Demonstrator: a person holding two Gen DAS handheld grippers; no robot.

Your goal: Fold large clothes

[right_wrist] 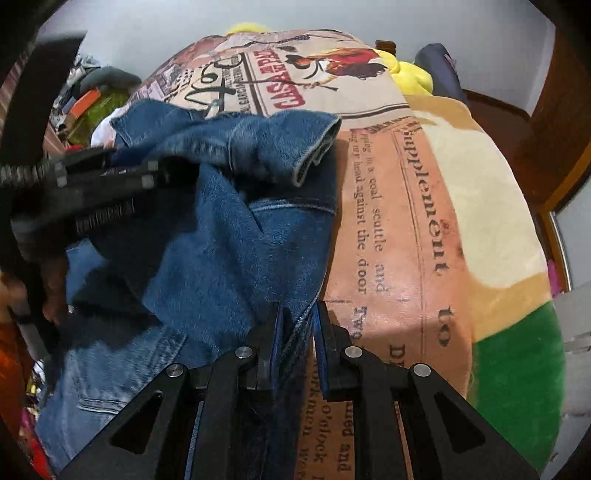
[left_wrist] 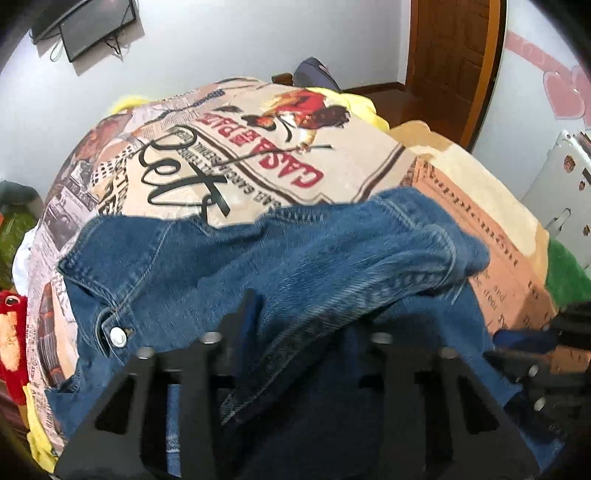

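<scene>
A blue denim jacket [left_wrist: 258, 258] lies bunched on a newspaper-print blanket [left_wrist: 280, 155]. A sleeve with its cuff [right_wrist: 314, 147] is folded across the body. My left gripper [left_wrist: 306, 325] hovers over the jacket with its jaws wide apart and denim between and under them. It also shows in the right wrist view [right_wrist: 147, 173] at the left, blurred. My right gripper [right_wrist: 299, 317] is shut on the jacket's right edge [right_wrist: 295, 295], with a fold of denim pinched between the jaws. A metal snap button [left_wrist: 118, 336] shows on the jacket's left part.
The blanket [right_wrist: 406, 221] covers a bed. A yellow cloth [right_wrist: 410, 74] and a dark bag [left_wrist: 317, 74] lie at its far end. Clutter [right_wrist: 85, 107] sits to the left. A wooden door [left_wrist: 454, 55] and a wall TV [left_wrist: 92, 26] stand behind.
</scene>
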